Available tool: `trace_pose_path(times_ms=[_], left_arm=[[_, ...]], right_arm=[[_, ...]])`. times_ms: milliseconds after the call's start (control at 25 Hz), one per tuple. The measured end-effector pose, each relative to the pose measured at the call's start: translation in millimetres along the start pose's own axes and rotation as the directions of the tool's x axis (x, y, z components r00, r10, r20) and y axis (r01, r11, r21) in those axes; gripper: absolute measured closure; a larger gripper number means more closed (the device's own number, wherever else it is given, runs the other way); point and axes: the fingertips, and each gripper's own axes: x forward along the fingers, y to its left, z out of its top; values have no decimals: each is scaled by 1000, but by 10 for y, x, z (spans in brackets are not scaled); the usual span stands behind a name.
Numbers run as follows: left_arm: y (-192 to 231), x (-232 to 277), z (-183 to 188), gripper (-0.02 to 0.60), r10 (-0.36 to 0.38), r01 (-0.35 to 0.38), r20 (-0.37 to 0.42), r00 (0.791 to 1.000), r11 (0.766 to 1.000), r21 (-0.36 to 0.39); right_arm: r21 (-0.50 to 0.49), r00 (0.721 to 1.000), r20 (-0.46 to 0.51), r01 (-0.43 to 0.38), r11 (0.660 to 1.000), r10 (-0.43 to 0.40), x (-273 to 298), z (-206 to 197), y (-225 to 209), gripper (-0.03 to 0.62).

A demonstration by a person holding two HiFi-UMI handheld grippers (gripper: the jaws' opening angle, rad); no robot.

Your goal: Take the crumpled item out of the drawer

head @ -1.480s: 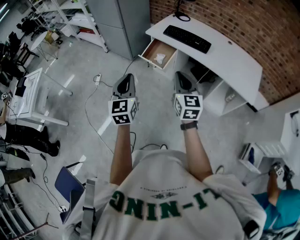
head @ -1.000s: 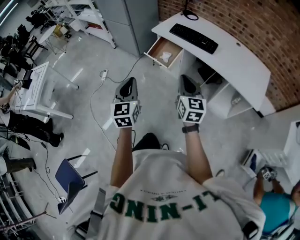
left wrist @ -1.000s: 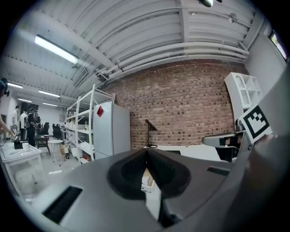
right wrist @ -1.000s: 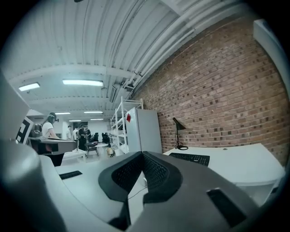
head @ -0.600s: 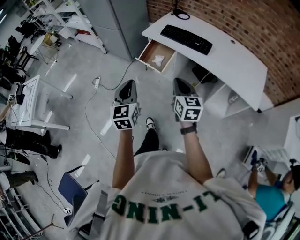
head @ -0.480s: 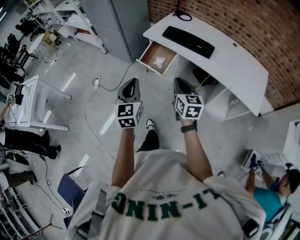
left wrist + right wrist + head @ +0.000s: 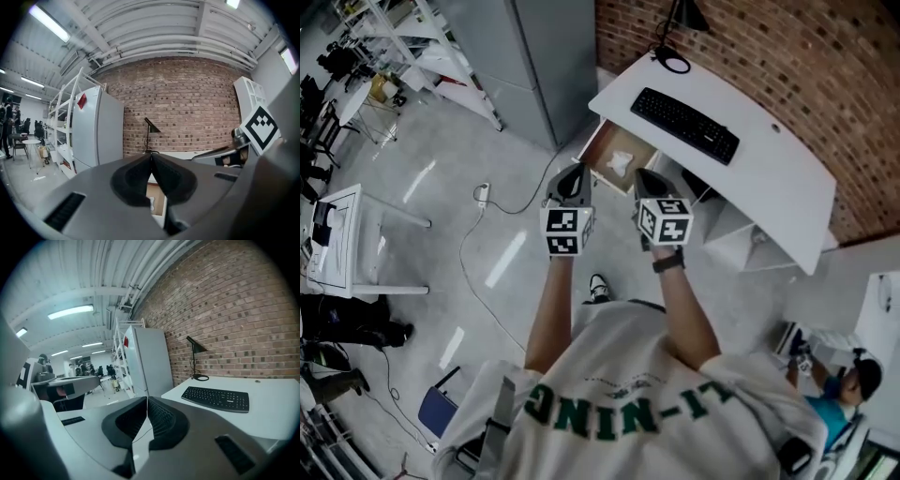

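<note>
The wooden drawer (image 7: 605,150) stands pulled out from the left end of the white desk (image 7: 769,178). In it lies the crumpled white item (image 7: 620,162). My left gripper (image 7: 577,171) is shut and empty, its tip just short of the drawer's front edge. Level with it, my right gripper (image 7: 643,177) is shut and empty too, beside the drawer's right corner. In the left gripper view the pads meet at the tip (image 7: 151,157), with the drawer (image 7: 157,193) and the white item (image 7: 152,203) showing below them. The right gripper (image 7: 146,402) looks past the desk's left end.
A black keyboard (image 7: 684,125) and a black lamp (image 7: 675,58) sit on the desk. A grey cabinet (image 7: 553,56) stands left of the drawer, against the brick wall (image 7: 787,56). A cable with a power strip (image 7: 481,193) lies on the floor. A person (image 7: 848,384) crouches at the right.
Both grippers have travelled forward across the floor toward the desk, side by side. The drawer, earlier well ahead of them, now lies right at their tips. Both stay shut.
</note>
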Motion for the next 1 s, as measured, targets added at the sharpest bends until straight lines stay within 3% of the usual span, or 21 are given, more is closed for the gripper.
trace_pose_path(times_ms=[80, 240, 480, 680, 1000], left_arm=[[115, 232, -104, 580, -28, 27, -28, 999, 999, -19], [275, 553, -337, 580, -90, 79, -64, 994, 985, -151], [643, 1176, -721, 580, -65, 44, -112, 992, 983, -176], [867, 1591, -1084, 580, -78, 44, -134, 988, 969, -242], [1062, 2235, -1822, 580, -101, 35, -270, 958, 971, -239]], right_arm=[[16, 1000, -14, 8, 1000, -8, 220, -1, -9, 589], [18, 995, -97, 10, 1000, -8, 542, -278, -8, 589], [-46, 973, -230, -33, 998, 22, 1302, -572, -213, 589], [-89, 943, -331, -41, 995, 10, 1912, -905, -511, 589], [-96, 895, -445, -17, 995, -27, 2684, -1526, -984, 589]])
